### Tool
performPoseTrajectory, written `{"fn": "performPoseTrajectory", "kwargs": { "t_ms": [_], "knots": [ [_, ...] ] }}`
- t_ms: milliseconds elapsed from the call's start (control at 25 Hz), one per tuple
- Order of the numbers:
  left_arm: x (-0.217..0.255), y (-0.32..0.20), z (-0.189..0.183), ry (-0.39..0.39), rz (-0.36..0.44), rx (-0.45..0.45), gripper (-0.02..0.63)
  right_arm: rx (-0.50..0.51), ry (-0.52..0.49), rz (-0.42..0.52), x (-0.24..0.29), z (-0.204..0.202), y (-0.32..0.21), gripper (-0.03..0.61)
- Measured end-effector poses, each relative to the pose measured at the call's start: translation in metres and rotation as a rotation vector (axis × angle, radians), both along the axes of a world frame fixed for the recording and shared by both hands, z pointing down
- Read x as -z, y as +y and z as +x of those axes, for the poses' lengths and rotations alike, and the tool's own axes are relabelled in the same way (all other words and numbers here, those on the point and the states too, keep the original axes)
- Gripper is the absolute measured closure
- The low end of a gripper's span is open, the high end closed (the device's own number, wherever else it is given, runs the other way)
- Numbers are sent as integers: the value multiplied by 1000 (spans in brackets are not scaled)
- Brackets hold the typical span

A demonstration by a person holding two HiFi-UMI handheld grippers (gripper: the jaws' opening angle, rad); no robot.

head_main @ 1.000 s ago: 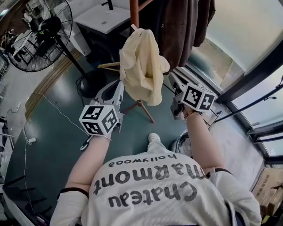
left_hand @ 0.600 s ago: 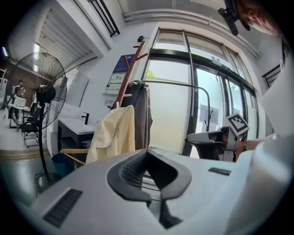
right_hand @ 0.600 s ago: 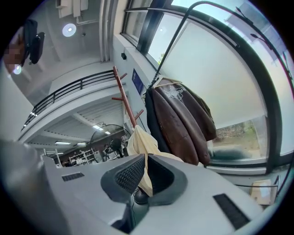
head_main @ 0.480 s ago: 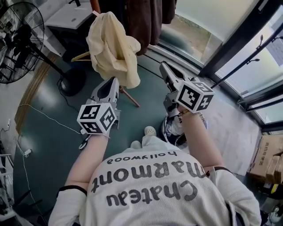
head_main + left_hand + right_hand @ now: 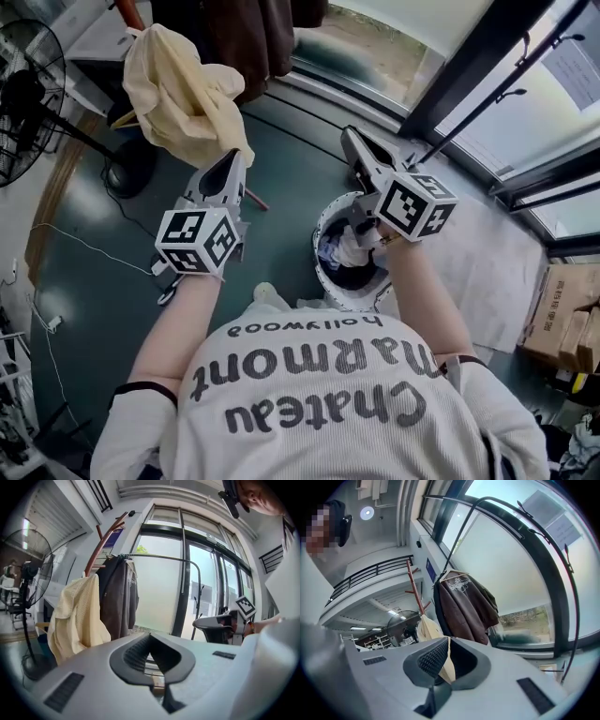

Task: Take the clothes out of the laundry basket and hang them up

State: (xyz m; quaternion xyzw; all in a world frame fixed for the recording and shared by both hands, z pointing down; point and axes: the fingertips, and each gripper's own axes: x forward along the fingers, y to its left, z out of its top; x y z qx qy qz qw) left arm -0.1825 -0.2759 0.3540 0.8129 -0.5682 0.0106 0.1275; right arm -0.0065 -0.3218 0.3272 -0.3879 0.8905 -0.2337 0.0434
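Head view shows the left gripper and right gripper both pressed together, pinching nothing. Beneath the right one's wrist sits the laundry basket with clothes inside. Just ahead of the left one hangs a cream shirt. Reaching in with the jaws shut would likely only shove the clothes down or tip the basket.

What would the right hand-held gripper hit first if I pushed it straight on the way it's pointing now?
Most likely the hanging dark brown jacket: it sits dead ahead of the right hand-held gripper, with nothing showing in between. The cream garment hangs off to one side of that line.
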Motion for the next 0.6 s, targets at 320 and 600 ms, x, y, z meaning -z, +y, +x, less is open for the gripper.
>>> {"fn": "performPoseTrajectory", "kwargs": {
  "t_ms": [320,600],
  "knots": [
    [-35,-7,128,70,-39,-27,604,-2,98,-48,-43,123,8,541],
    [-82,4,204,41,-102,-45,604,8,128,-125,-93,191,18,541]
  ]
}}
